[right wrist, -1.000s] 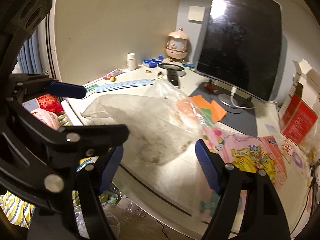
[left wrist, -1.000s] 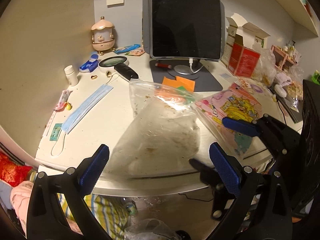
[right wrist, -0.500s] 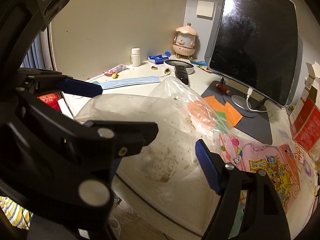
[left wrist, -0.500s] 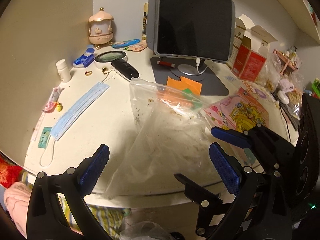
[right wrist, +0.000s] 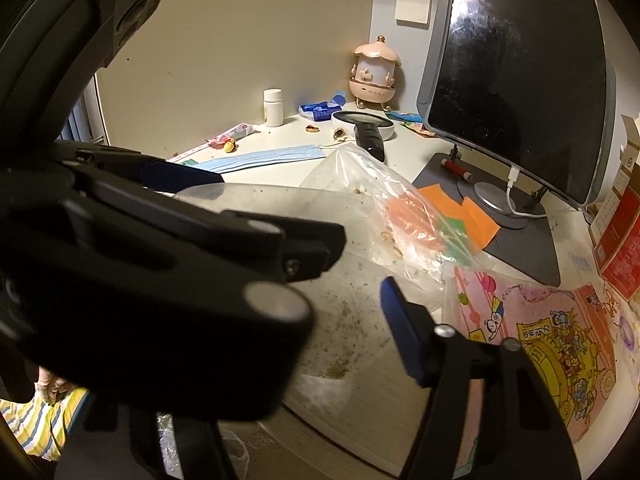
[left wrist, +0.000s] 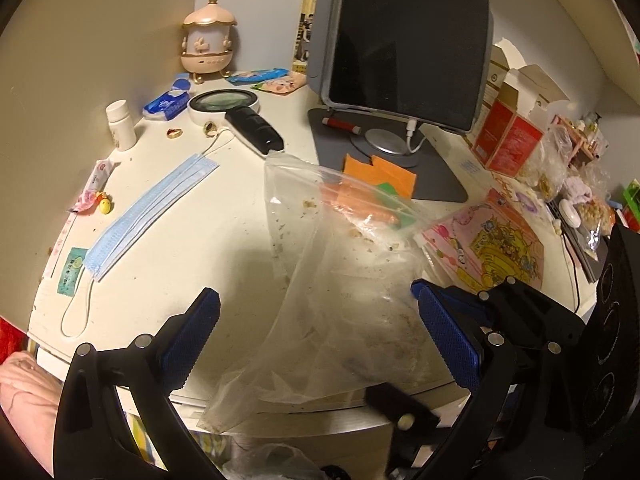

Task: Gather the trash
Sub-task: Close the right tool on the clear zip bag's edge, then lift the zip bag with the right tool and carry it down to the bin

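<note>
The left tool (left wrist: 316, 336) stands released, its blue pads wide apart on either side of the clear plastic bag (left wrist: 340, 300), which lies crumb-soiled on the desk (left wrist: 192, 240) in front of the monitor (left wrist: 408, 36), its near corner overhanging the desk edge. The right tool (left wrist: 416, 344), right of the bag, has just been closing around the bag's near edge, though whether its pads yet press the film cannot be told. Risk: thin, slack film may slip from a shallow pinch, and tilting the bag could spill crumbs toward the blue face mask (left wrist: 148, 216) left of it.
</note>
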{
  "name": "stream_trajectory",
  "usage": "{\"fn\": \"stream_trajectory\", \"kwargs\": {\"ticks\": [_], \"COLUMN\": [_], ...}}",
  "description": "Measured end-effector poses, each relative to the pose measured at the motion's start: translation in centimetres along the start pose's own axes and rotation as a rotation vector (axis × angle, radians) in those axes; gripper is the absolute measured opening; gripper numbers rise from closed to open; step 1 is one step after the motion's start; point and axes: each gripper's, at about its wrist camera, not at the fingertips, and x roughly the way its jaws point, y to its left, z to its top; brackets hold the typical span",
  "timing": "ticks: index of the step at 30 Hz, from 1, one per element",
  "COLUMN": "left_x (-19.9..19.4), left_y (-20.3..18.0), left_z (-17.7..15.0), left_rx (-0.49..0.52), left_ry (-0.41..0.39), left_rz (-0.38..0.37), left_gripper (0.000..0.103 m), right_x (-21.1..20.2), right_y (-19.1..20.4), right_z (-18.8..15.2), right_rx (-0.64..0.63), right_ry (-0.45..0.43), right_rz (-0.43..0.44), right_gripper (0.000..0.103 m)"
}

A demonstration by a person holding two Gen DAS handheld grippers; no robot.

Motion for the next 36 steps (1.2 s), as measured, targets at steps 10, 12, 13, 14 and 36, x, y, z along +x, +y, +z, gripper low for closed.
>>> {"fn": "stream_trajectory", "kwargs": {"ticks": [10,12,13,14,36], "left_x": [0.0,-0.1,-0.2,-0.2,-8.5], "left_y": [0.8,0.8,0.8,0.8,1.1], "left_z": [-0.4,-0.4,-0.4,-0.4,-1.1], "left_rx": [-0.022,-0.025,-0.024,-0.024,-0.008], "left_ry": [0.006,0.004,0.002,0.000,-0.123], "left_rz": [0.008,0.008,0.009,0.009,-0.008], "left_gripper": [0.097,0.097,0.097,0.097,0.097], "right_x": [0.6,0.6,0.6,0.6,-5.7], "right_y": [0.5,0.6,0.7,0.7,5.2], "right_z": [0.2,0.2,0.3,0.3,1.2], "right_rx": [-0.008,-0.009,-0.008,-0.007,-0.014], "right_ry": [0.004,0.006,0.006,0.006,-0.085], "right_rz": [0.010,0.013,0.013,0.015,-0.025], "right_gripper": [0.018,0.017,0.016,0.015,0.011]}}
